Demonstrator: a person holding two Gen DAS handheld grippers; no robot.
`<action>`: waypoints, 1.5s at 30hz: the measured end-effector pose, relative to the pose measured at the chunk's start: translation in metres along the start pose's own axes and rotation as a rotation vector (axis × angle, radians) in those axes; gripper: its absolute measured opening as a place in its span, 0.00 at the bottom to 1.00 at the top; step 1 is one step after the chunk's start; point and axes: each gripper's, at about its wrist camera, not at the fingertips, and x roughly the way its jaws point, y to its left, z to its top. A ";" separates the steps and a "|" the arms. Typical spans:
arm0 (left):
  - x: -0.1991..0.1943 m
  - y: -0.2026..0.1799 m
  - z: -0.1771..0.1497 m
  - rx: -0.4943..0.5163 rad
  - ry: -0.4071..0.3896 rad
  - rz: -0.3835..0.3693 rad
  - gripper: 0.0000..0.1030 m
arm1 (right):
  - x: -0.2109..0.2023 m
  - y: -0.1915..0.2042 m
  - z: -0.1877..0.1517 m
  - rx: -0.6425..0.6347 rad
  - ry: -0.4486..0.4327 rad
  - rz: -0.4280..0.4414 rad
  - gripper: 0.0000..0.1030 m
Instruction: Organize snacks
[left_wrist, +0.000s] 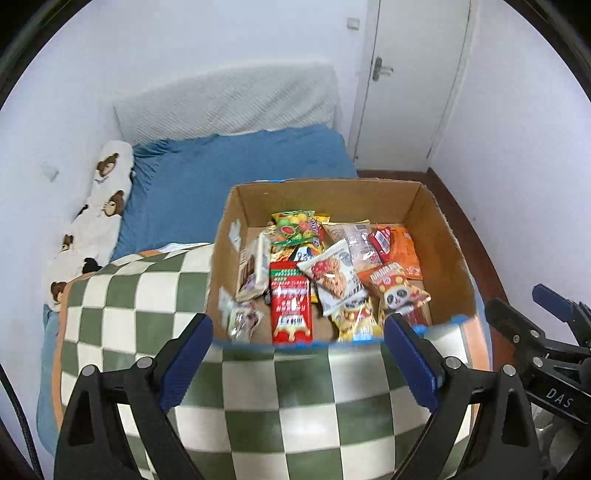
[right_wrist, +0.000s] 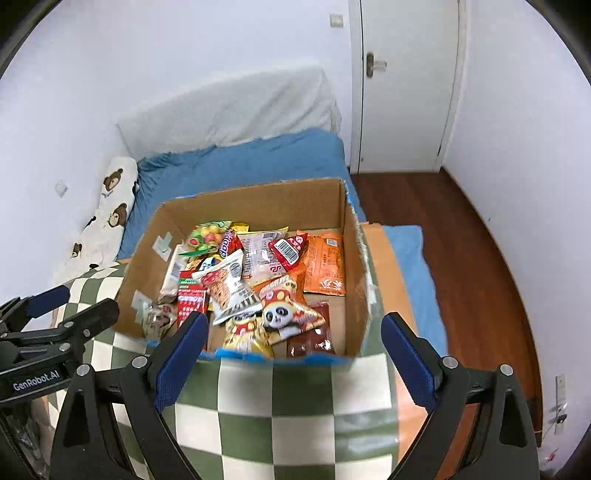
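Bed with blue fitted sheet (left_wrist: 229, 173) occupies the room corner. Green-and-cream checkered blanket (left_wrist: 295, 402) lies across its near part. Open brown cardboard box (right_wrist: 255, 201) sits on the blanket. Assorted snack packets (left_wrist: 328, 273) are heaped on the box floor, among them a red rectangular packet (left_wrist: 290, 302) and a panda-printed packet (right_wrist: 286, 312). Left gripper (left_wrist: 299, 350) and right gripper (right_wrist: 291, 352) hover before the box's near rim, blue-padded fingers wide apart, nothing between them.
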 end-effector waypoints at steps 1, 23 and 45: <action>-0.010 0.000 -0.007 -0.003 -0.011 -0.004 0.92 | -0.012 0.001 -0.007 -0.005 -0.016 -0.005 0.94; -0.152 0.016 -0.100 -0.026 -0.190 0.076 0.92 | -0.214 0.032 -0.109 -0.026 -0.236 0.020 0.98; -0.148 0.015 -0.091 -0.034 -0.209 0.105 0.92 | -0.205 0.037 -0.104 -0.018 -0.241 0.004 0.98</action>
